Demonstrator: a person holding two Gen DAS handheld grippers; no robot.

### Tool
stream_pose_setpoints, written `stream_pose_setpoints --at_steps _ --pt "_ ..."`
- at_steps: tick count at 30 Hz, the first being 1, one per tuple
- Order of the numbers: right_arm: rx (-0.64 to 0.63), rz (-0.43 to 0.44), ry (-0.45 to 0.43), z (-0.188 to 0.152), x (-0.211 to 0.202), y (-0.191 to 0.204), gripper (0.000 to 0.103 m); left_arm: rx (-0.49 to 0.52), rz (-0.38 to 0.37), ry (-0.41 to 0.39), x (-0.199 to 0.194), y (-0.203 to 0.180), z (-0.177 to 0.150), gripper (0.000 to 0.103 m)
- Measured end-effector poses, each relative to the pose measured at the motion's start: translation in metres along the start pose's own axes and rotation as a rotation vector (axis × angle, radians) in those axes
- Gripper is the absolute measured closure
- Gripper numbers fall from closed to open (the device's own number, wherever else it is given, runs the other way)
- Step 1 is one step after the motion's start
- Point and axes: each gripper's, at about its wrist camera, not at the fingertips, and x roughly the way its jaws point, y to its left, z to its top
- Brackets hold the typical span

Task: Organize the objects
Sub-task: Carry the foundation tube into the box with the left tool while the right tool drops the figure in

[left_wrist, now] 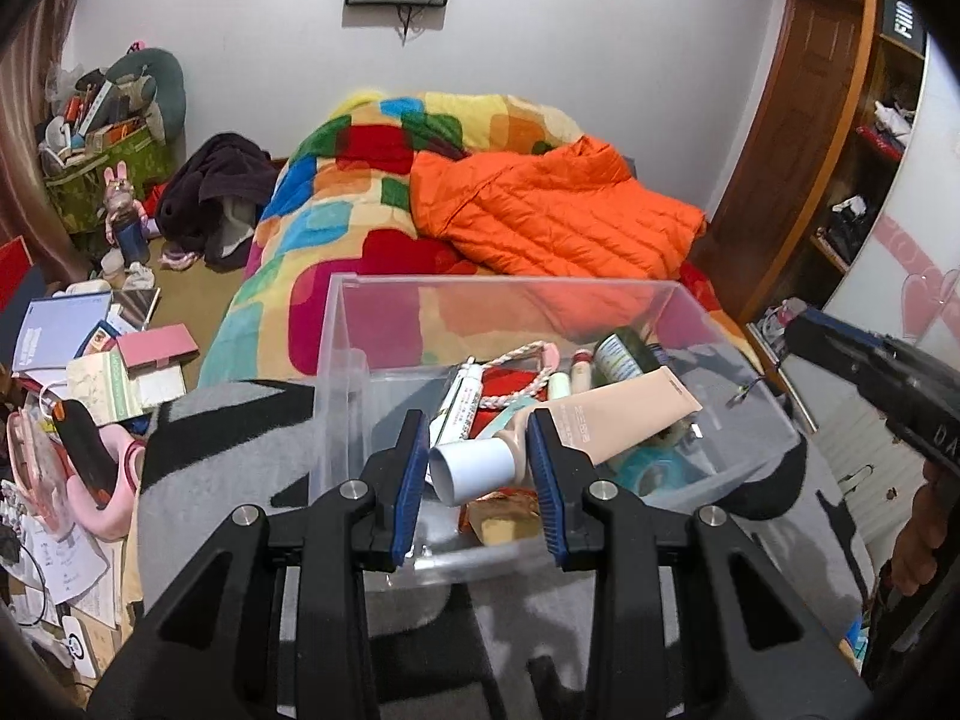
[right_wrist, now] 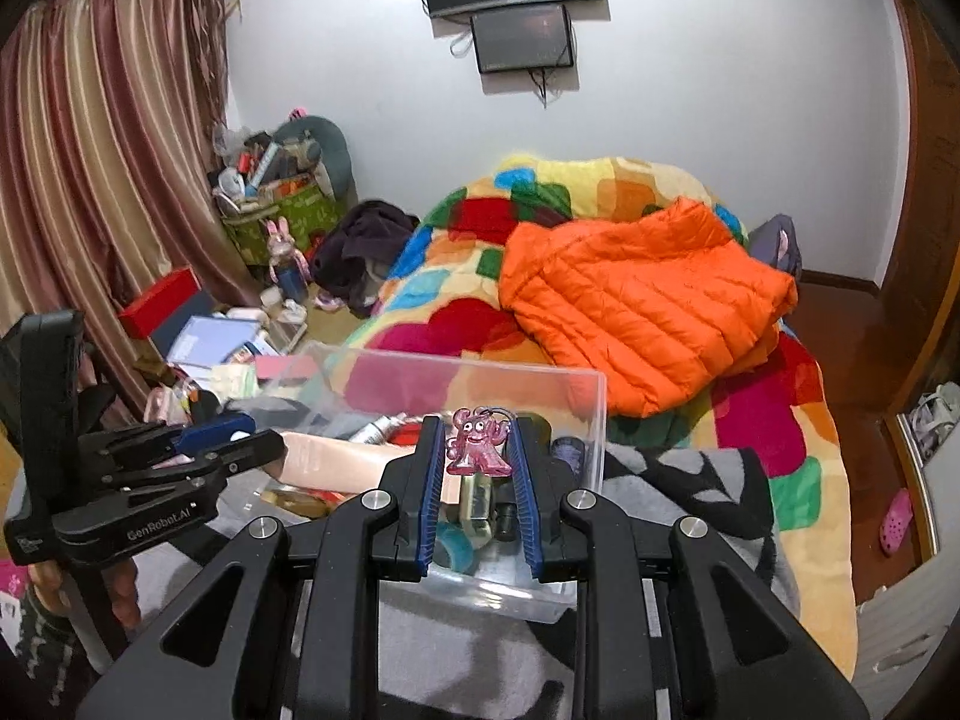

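The near wall of the clear plastic box (left_wrist: 336,360) is partly hidden behind the black arms of both grippers, and the small things at its bottom are hard to make out. The left gripper (left_wrist: 478,456) is clamped on the white-capped end of a beige tube (left_wrist: 606,420), whose body slants up over the box's right side. The right gripper (right_wrist: 478,456) is nearly closed on a pink translucent figure charm (right_wrist: 477,444), held above the box's near edge.

Inside the box lie a white tube (left_wrist: 462,402), a braided cord (left_wrist: 516,372), a dark green bottle (left_wrist: 624,354) and something red.

The box stands on a grey and black blanket (left_wrist: 228,456). Beyond it are a multicoloured quilt (left_wrist: 336,204) and an orange puffer jacket (left_wrist: 552,210). Left of the box, books and papers (left_wrist: 60,330) clutter the floor.
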Motion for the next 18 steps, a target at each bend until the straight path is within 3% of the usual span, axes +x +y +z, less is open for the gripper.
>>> stream_pose_setpoints --at_steps 8,18 --pt "-0.016 -0.035 0.131 -0.023 0.042 -0.009 0.083 0.016 0.008 0.036 0.021 0.000 -0.005 0.070" --pt "-0.028 -0.023 0.157 -0.029 0.045 -0.007 0.082 0.020 0.007 0.015 0.005 -0.003 -0.005 0.066"
